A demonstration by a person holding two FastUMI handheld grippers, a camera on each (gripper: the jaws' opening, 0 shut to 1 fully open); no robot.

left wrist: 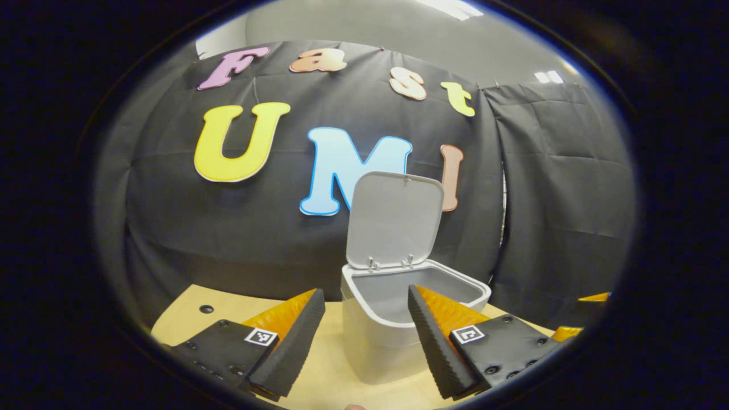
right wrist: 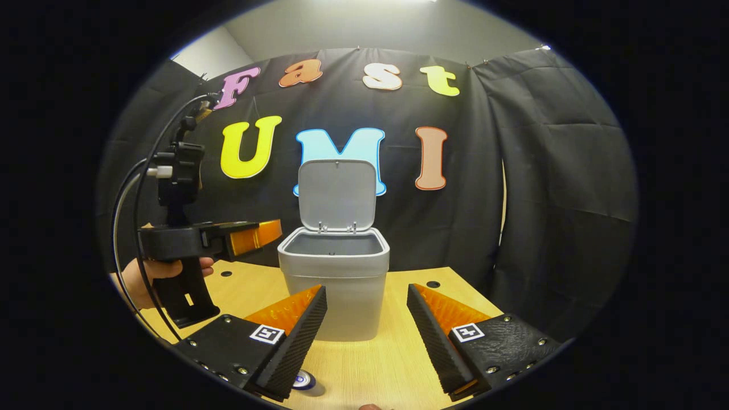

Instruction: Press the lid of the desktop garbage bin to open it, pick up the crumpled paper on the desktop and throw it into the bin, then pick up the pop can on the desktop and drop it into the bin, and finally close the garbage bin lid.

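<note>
Just below the spread right claw (right wrist: 365, 324) peeks (seemingly) the pop can (right wrist: 304, 380).

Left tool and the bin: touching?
Apart. The right gripper view shows the left tool held in the air beside the bin, with dark cloth visible between its fingers and the bin's rim.

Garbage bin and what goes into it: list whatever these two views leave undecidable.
- Bin contents: the floor is hidden by its front wall in the right gripper view, and in the left gripper view by its rim and the left claw.
- Pop can: a sliver shows beside the right claw finger, cut off at the bottom edge.
- Left claw seen from the side: finger gap unreadable there.
</note>
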